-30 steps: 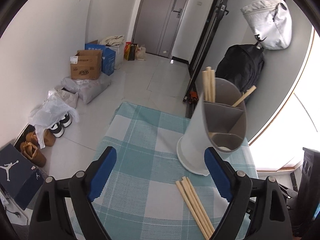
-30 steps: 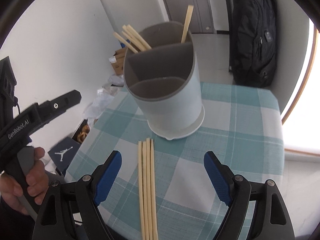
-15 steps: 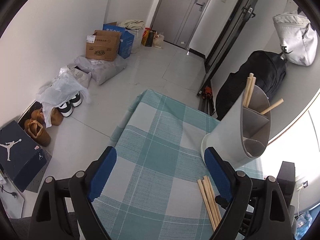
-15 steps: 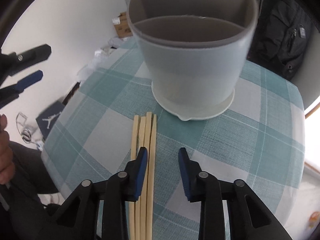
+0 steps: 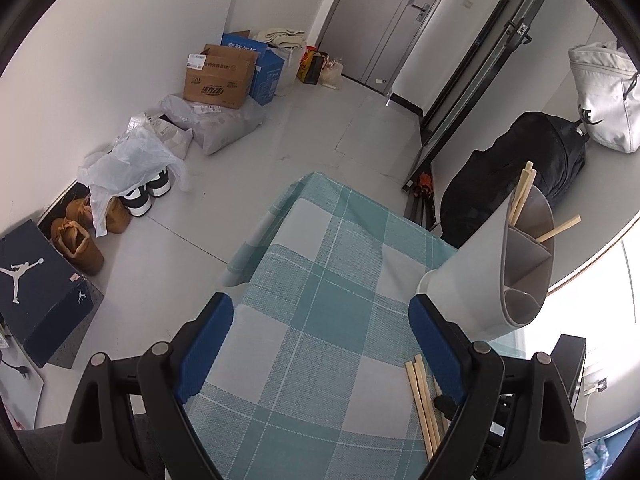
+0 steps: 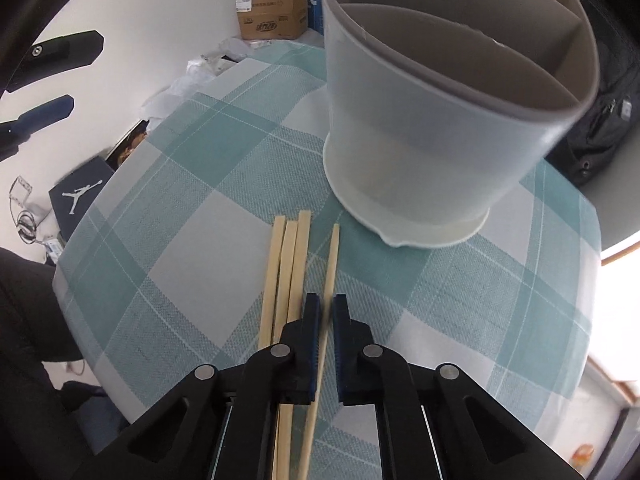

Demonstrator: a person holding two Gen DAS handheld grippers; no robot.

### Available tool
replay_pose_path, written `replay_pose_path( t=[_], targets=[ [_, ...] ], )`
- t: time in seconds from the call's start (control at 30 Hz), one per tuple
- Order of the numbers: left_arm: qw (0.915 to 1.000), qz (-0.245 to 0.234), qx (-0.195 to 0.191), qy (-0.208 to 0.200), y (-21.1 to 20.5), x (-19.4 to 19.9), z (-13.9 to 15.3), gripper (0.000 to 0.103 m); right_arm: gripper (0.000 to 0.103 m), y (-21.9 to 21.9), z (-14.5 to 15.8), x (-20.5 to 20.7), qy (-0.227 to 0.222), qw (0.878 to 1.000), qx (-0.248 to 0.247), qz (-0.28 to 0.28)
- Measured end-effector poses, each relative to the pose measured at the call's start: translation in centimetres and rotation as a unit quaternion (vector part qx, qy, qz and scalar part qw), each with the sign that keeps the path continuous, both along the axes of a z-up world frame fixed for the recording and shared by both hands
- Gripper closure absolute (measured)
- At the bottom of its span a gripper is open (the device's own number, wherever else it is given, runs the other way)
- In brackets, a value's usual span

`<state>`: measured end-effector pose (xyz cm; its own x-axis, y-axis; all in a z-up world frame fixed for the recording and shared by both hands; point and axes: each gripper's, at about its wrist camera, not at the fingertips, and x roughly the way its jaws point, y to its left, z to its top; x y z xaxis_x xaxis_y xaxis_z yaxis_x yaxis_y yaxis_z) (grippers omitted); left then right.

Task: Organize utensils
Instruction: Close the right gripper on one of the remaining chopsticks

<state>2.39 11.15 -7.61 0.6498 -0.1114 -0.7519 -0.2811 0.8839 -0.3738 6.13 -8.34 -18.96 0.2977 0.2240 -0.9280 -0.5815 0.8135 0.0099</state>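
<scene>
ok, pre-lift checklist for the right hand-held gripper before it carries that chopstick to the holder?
1. Right hand-held gripper shut on a chopstick: ok, pads pinch the single chopstick.
2. Only one stick caught: ok, the other three chopsticks lie together outside the jaws, left of them in the right wrist view.
3. Grip depth: cannot tell, the stick runs back under the gripper body.
4. Utensil holder upright on the checked tablecloth: ok.
5. Free compartment: ok, the near section looks empty; chopsticks already stand in the far ones.
6. Left hand-held gripper clear of the path: ok, open, holding nothing.
</scene>
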Motion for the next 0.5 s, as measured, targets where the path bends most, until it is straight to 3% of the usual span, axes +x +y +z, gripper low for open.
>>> replay_pose_path(
  t=[0.27,0.5],
  targets=[
    [0.9998,0.002,-0.014,0.010,0.6,0.3,-0.4,0.017,0.095,-0.3,-0.1,0.4,0.008,1.000,-0.002,0.007],
    [0.9996,0.008,-0.020,0.021,1.1,0.5,-0.9,0.017,0.086,1.4,-0.6,1.5,-0.003,1.000,0.002,-0.001]
  ],
)
